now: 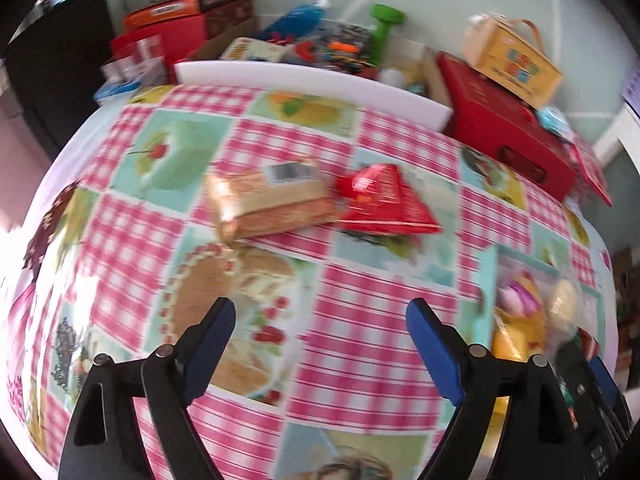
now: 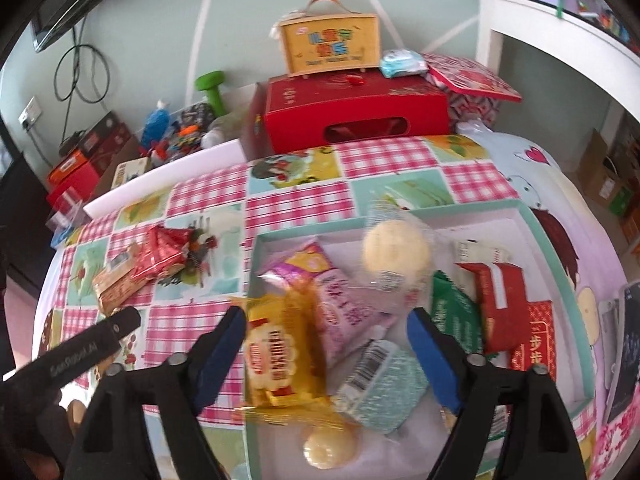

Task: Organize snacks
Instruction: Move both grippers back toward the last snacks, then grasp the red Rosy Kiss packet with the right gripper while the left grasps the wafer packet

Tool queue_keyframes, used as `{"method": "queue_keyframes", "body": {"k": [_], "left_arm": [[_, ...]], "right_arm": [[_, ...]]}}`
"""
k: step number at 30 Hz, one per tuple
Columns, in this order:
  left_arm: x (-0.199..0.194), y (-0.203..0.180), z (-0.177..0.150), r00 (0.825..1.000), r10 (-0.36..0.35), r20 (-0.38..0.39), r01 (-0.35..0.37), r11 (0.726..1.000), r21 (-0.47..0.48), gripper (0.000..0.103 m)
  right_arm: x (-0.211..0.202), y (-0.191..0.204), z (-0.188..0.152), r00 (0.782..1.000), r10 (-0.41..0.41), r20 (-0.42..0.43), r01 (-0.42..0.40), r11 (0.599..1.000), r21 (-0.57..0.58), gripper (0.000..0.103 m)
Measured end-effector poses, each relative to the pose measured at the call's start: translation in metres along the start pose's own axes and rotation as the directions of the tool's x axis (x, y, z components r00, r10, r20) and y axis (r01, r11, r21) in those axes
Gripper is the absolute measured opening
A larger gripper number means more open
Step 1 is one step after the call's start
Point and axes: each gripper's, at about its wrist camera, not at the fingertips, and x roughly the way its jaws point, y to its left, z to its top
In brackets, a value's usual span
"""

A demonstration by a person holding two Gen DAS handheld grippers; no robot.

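A gold-brown snack pack (image 1: 268, 196) and a red snack packet (image 1: 384, 200) lie side by side on the checked tablecloth (image 1: 360, 340); they also show in the right wrist view, gold pack (image 2: 116, 284) and red packet (image 2: 164, 254). My left gripper (image 1: 320, 320) is open and empty, hovering short of them. My right gripper (image 2: 326, 332) is open and empty above a teal-rimmed box (image 2: 552, 232) that holds several snacks: a yellow pack (image 2: 276, 356), a pink pack (image 2: 344, 304), a round pastry (image 2: 396, 248), a teal pack (image 2: 380, 392), green and red packs.
A red gift box (image 2: 356, 108) with a yellow handled case (image 2: 330, 46) on it stands at the table's far edge. A white board (image 1: 312, 80), a green dumbbell (image 1: 382, 26) and cartons crowd the back. The left gripper's arm (image 2: 72, 356) shows at lower left.
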Motion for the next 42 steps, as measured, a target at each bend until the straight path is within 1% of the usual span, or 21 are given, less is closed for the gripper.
{"method": "queue_keyframes", "body": {"k": [3, 5, 9, 13, 22, 26, 30, 34, 39, 42], "left_arm": [[0.002, 0.020, 0.003, 0.999, 0.040, 0.006, -0.040, 0.999, -0.035, 0.093], [0.003, 0.033, 0.004, 0.998, 0.062, 0.009, -0.061, 0.996, -0.061, 0.096], [0.005, 0.060, 0.008, 0.994, 0.106, 0.021, -0.103, 0.988, -0.118, 0.098], [0.004, 0.086, 0.010, 0.990, 0.135, 0.027, -0.129, 0.976, -0.173, 0.098], [0.003, 0.121, 0.016, 0.988, 0.152, 0.019, -0.143, 0.959, -0.244, 0.098], [0.002, 0.125, 0.022, 0.990, 0.138, 0.030, -0.126, 0.960, -0.248, 0.098], [0.001, 0.122, 0.033, 0.994, 0.095, 0.061, -0.077, 0.965, -0.251, 0.098], [0.006, 0.116, 0.041, 0.995, 0.061, 0.074, -0.041, 0.969, -0.243, 0.098], [0.017, 0.105, 0.052, 0.996, -0.011, 0.087, 0.030, 0.976, -0.216, 0.098], [0.026, 0.104, 0.056, 0.996, -0.033, 0.087, 0.051, 0.976, -0.214, 0.098]], "right_arm": [[0.000, 0.012, -0.001, 1.000, 0.011, 0.005, -0.011, 0.999, -0.030, 0.090], [0.000, 0.019, -0.001, 1.000, 0.017, 0.009, -0.017, 0.999, -0.045, 0.103], [0.000, 0.032, -0.002, 0.999, 0.038, 0.019, -0.036, 0.997, -0.067, 0.103], [0.002, 0.044, -0.003, 0.999, 0.051, 0.018, -0.049, 0.995, -0.092, 0.103], [0.010, 0.074, -0.004, 0.994, 0.107, 0.012, -0.104, 0.985, -0.140, 0.103], [0.014, 0.086, -0.004, 0.991, 0.132, 0.010, -0.129, 0.980, -0.150, 0.103], [0.020, 0.096, -0.001, 0.984, 0.179, 0.004, -0.177, 0.975, -0.135, 0.103], [0.025, 0.111, 0.004, 0.986, 0.167, 0.017, -0.162, 0.972, -0.172, 0.103], [0.039, 0.124, 0.018, 0.977, 0.214, 0.024, -0.206, 0.962, -0.178, 0.103], [0.052, 0.130, 0.024, 0.975, 0.220, 0.022, -0.213, 0.962, -0.172, 0.103]]}}
